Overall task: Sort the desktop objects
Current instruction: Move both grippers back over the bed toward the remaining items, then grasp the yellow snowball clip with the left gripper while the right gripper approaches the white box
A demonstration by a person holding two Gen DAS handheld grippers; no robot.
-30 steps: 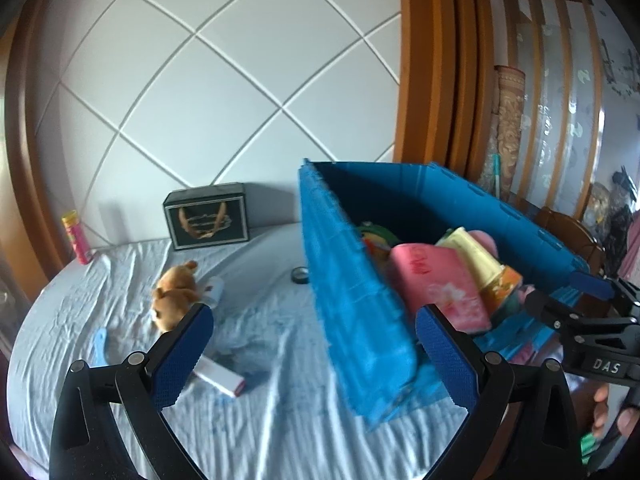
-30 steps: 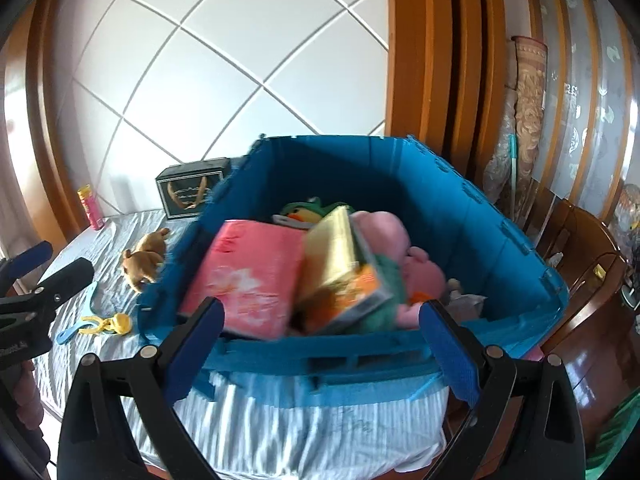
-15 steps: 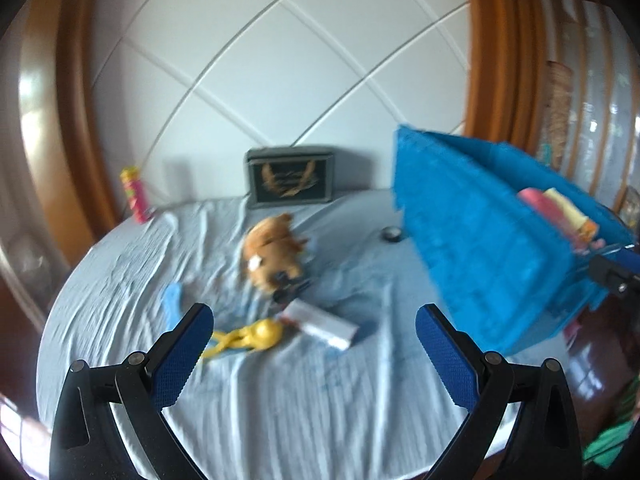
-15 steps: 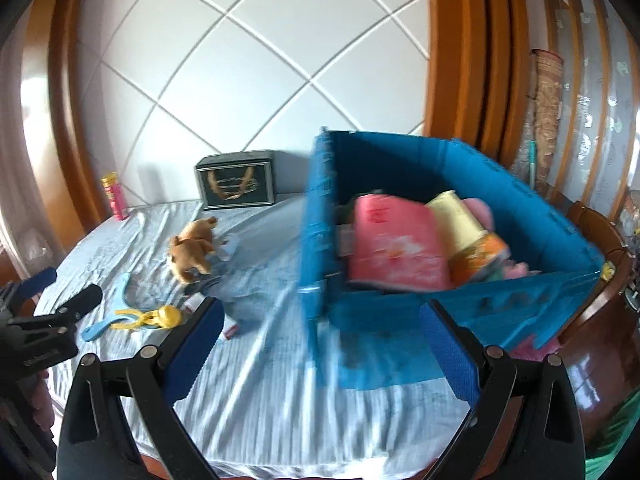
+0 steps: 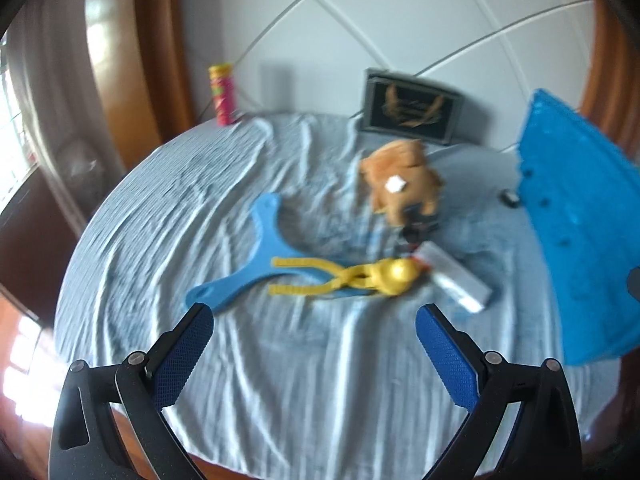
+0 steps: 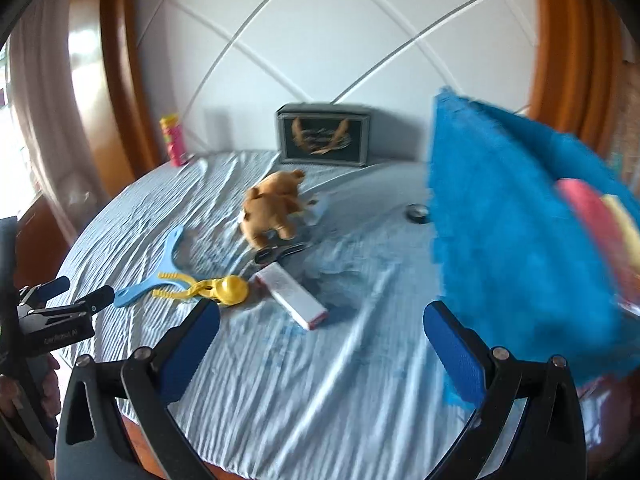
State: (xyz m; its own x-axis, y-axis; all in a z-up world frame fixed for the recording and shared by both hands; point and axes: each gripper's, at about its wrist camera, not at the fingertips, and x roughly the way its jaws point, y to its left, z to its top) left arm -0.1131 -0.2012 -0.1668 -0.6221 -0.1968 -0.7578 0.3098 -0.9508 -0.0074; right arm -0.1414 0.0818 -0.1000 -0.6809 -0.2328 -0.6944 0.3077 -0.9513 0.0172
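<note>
A white padded wall panel (image 6: 320,40) crossed by diagonal seams rises at the far side, framed by glossy brown wooden trim (image 6: 116,80); daylight glares from the left.

Wrinkled cloth tablecloth (image 5: 280,360) (matt), furry plush toy (image 5: 404,184), glossy wood frame (image 6: 116,60)

Both wrist views have swung left since one second ago. The blue storage bin (image 6: 520,240), formerly filling both views, now sits at the right edge. The left gripper (image 5: 314,320) and right gripper (image 6: 322,318), both spread wide, now face the yellow clip toy (image 5: 356,276) and blue slingshot-shaped piece (image 5: 256,256).
</note>
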